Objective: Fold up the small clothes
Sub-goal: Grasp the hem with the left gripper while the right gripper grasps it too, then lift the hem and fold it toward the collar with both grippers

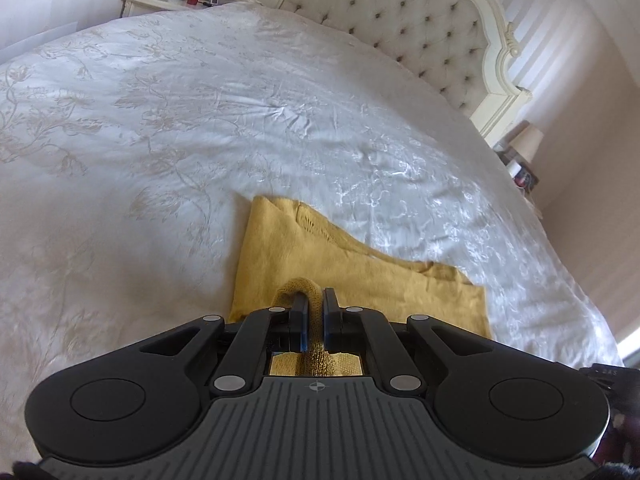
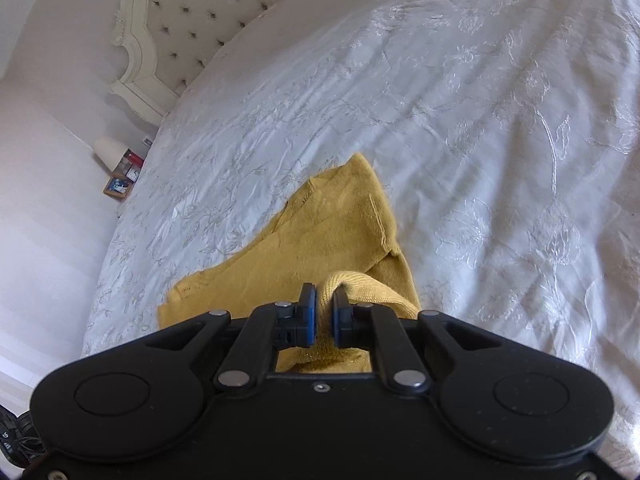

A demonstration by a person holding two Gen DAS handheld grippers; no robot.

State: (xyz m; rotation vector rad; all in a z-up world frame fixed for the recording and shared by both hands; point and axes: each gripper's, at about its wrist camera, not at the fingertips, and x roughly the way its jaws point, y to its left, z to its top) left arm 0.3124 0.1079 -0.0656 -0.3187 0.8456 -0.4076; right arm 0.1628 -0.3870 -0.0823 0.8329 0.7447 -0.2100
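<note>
Garment under inspection: one mustard-yellow knit sweater [image 1: 352, 276], lying on the white embroidered bedspread [image 1: 160, 140] near the foot of the bed, well apart from the tufted headboard [image 1: 400, 12].

Left side: the left gripper [image 1: 316, 308] is clamped on a ribbed yellow edge, which bunches up between the blue pads and runs back under the tool. Ahead of it the body lies flat, with one straight side edge and a layer already turned over on top; an openwork panel shows near the far end.

Right side: the right gripper [image 2: 325, 304] is likewise pinched on a ribbed fold of the same sweater [image 2: 320, 232]. From this view the cloth ahead forms a narrow stacked shape, with a seam line and an overlapped panel visible.

Assessment: at least one lengthwise fold appears done, since layers overlap and the outline is slim. Both tools hold the near edge, which suggests a crosswise fold toward the far end is in hand. Judged remaining: carry that edge over, lay it down, release, smooth. No other clothes are visible.
</note>
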